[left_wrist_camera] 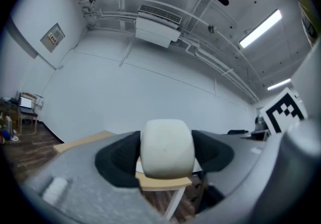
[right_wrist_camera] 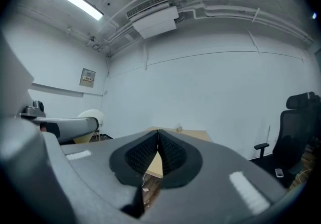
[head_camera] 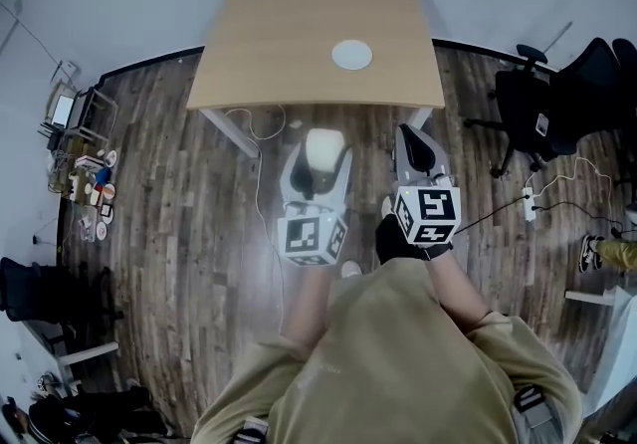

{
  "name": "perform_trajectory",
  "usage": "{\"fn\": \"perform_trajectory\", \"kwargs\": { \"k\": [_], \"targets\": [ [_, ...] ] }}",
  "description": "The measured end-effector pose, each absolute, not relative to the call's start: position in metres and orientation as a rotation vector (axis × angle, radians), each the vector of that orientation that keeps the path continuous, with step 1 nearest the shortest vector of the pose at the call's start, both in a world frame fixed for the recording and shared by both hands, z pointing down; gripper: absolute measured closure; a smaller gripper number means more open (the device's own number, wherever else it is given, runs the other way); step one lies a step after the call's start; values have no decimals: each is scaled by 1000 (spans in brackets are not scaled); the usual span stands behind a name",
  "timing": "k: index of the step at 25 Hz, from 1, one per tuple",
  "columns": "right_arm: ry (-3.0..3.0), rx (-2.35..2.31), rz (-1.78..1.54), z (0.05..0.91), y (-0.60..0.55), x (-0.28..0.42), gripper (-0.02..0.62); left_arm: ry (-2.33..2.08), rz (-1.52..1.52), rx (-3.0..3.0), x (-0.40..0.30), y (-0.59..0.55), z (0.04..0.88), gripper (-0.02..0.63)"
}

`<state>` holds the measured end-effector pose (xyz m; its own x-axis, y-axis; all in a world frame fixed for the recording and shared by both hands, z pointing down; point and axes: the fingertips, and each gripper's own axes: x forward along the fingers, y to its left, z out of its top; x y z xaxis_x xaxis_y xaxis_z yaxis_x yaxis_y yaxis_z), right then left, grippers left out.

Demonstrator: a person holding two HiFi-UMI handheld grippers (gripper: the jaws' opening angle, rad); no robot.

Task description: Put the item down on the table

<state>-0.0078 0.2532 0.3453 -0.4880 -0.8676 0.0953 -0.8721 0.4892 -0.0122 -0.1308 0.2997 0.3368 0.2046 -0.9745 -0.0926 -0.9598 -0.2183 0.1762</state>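
So the left gripper (head_camera: 318, 168) is pinching the white item (left_wrist_camera: 167, 147) up in the air, short of the worktop (head_camera: 279, 44). The right gripper (right_wrist_camera: 158, 141) is pressed together, empty. Set-down isn't done yet.

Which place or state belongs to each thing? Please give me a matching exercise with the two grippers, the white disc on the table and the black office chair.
Things:
1. left gripper
2. right gripper
3. flat white round disc
4. black office chair

Places or states:
A. stands on the dark wooden floor, to the right of the table
B. shut on the cream rounded item
C. lies on the light wooden table
D. jaws together, nothing between them

Right pairs: 1-B, 2-D, 3-C, 4-A.
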Motion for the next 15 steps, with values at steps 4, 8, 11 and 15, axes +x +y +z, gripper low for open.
{"fn": "perform_trajectory", "kwargs": {
  "k": [4,8,11,15],
  "targets": [
    [-2676,1486,128,358,218,-21,589,-1929,-264,2367,-136,264,339,288],
    [-2723,1429,143,359,165,-23,589,-1960,-244,2352,-130,212,339,288],
    [-2758,1429,129,344,115,-18,589,-1984,-242,2353,-123,164,329,288],
    [-2781,1440,108,326,50,-4,589,-2004,-235,2380,-110,99,312,288]
  ]
}}
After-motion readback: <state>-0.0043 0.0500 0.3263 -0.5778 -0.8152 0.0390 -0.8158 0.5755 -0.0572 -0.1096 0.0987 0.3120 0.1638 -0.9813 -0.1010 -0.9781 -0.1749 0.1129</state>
